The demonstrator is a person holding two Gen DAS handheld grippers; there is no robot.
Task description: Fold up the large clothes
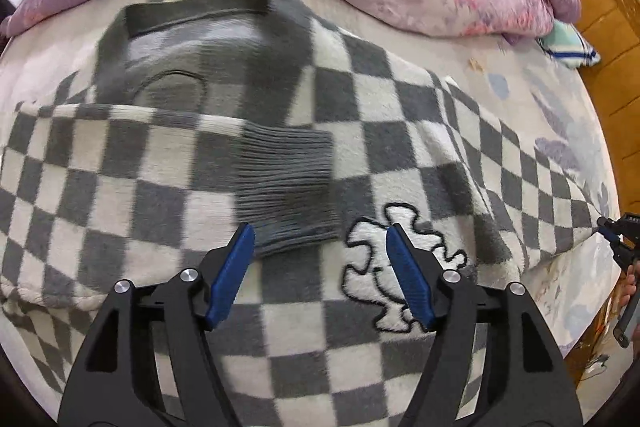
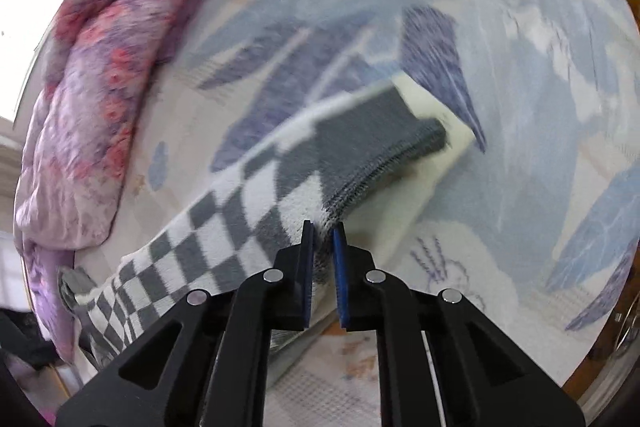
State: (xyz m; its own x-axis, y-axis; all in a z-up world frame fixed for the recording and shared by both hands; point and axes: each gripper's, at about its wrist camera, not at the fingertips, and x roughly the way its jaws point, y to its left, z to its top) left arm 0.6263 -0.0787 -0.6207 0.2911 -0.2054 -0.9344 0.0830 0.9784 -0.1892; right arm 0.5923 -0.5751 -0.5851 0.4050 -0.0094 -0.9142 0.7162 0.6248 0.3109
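the checkered sweater lies spread on the bed, one sleeve folded across its body. the left hand-held gripper hovers wide open over that sleeve's grey cuff. the right hand-held gripper is nearer the other sleeve — pinching it narrowly near its cuff, the sleeve's length running out sideways from the body.

Both wrist views close above sweater, shared.
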